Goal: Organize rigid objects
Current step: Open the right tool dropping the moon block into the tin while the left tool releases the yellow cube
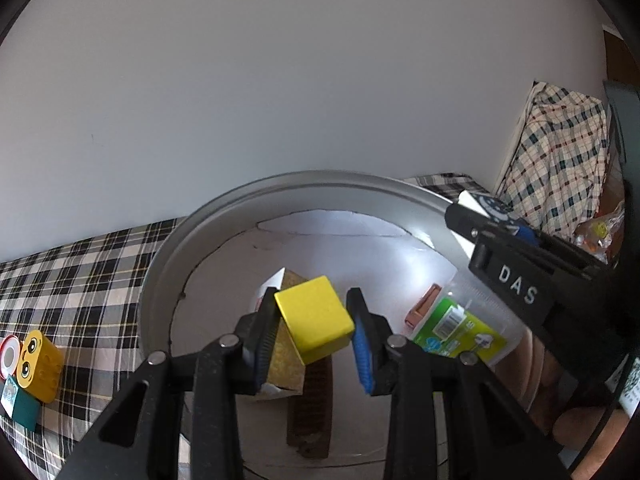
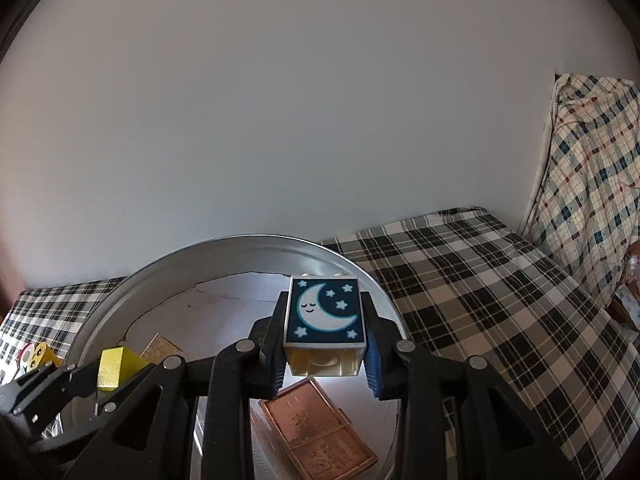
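**Two blocks poised over the round metal tray**

Left of the left claw (image 1: 314, 330), a yellow face-printed plastic brick (image 1: 38, 364) waits on the plaid bedcover (image 1: 88, 280). The left claw is clamped on a plain yellow cube (image 1: 316, 322), above the shallow round metal tray (image 1: 192, 236). The right claw (image 2: 326, 346) is clamped on a white moon-printed plastic brick (image 2: 326, 308), with a copper-coloured flat tin (image 2: 320, 432) below it. Lower each block onto bare tray floor before letting go, I'd judge.
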Motion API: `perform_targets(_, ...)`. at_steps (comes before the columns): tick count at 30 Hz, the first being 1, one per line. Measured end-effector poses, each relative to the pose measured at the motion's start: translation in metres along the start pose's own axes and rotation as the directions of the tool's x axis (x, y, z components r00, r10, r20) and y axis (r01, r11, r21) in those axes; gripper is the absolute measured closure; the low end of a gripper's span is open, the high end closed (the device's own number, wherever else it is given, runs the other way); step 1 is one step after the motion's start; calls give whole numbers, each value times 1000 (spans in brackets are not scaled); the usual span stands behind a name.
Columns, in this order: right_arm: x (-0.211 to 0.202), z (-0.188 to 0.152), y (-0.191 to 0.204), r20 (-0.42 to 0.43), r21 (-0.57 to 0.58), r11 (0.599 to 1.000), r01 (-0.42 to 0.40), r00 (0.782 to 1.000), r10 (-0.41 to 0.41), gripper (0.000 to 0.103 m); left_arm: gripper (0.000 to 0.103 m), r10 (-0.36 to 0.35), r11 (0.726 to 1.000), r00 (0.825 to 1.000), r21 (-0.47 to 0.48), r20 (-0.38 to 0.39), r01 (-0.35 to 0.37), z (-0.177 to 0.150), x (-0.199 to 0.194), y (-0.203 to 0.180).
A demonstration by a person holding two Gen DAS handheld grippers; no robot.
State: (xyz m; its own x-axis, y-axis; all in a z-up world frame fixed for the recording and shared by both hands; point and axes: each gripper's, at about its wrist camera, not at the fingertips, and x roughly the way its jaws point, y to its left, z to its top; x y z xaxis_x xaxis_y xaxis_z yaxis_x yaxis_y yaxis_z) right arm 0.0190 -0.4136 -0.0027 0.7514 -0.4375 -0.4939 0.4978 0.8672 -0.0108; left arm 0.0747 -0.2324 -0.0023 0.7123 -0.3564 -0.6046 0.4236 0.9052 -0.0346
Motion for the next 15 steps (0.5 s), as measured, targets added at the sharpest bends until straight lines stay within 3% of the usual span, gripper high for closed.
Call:
perform_targets(8, 0, 1, 2, -9, -9, 1000, 3, 1000, -3, 69, 68, 34, 999, 999, 27, 1, -34, -2, 2, -5)
perform_targets(9, 0, 1, 2, -9, -7, 1000, -3, 1000, 3, 69, 63, 35, 999, 999, 31, 4, -35, -3, 1, -5)
perform_targets(11, -4, 1, 1, 9, 6, 1000, -17, 1000, 17, 63, 22, 39, 999, 999, 24, 4, -39, -5, 0, -7)
perform_targets(13, -7, 1, 1, 26, 11, 1000, -21, 999, 21, 42, 3, 36, 999, 999, 1, 31, -36, -6, -6, -4)
perform_targets(15, -15, 1, -1, 75, 28, 1000, -8, 997, 6, 30, 0, 44, 999, 996, -17, 78, -43, -4, -17, -1)
